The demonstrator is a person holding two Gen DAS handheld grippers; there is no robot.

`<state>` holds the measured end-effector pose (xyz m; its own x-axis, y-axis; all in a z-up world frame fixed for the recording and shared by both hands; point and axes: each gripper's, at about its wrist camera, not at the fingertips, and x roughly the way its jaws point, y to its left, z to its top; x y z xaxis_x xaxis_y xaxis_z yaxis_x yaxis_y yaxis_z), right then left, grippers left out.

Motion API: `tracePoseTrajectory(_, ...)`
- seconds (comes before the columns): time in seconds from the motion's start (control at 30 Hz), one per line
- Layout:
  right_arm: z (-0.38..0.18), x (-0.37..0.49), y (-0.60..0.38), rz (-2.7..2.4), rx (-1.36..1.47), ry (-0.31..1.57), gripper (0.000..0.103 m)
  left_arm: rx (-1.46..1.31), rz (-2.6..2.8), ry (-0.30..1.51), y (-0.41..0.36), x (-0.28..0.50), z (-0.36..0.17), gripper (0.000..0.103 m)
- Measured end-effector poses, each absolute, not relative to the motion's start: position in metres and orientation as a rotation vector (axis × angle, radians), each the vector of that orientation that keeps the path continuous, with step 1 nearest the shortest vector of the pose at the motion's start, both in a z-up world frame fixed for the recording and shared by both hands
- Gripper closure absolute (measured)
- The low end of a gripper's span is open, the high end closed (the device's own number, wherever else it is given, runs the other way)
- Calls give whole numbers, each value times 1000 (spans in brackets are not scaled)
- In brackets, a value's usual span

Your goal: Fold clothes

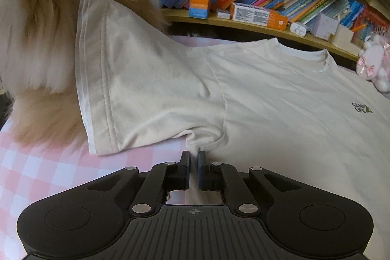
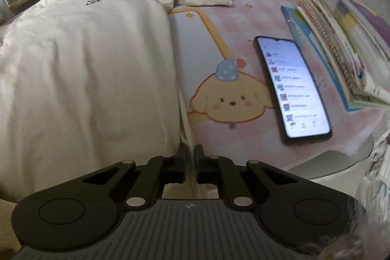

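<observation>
Cotton T-shirt (image 1: 280, 94) pinched in both claws

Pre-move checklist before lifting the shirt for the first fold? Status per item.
1. Left gripper shut on T-shirt fabric below the armpit: ok.
2. Right gripper shut on the shirt's side edge: ok.
3. Shirt spread flat, front up, both sleeves out: ok.
4. Phone clear of the shirt: ok, lies apart on the mat.
5. Left sleeve free: not ok, rests against a furry thing.
6. Hem position: cannot tell.
</observation>
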<state>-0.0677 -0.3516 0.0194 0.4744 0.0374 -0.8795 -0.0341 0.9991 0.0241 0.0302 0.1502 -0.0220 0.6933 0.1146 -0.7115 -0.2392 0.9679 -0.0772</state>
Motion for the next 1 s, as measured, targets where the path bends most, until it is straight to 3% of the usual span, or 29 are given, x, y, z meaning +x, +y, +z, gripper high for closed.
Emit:
tracePoseTrajectory(0.63,15,-38,-365,-73,-71,984,97,-147,138,782,130,60,-23,98)
tracePoseTrajectory(1.0,16,-39,-352,-10,-28,1005,97,-190,218,763,159,57,-16,99)
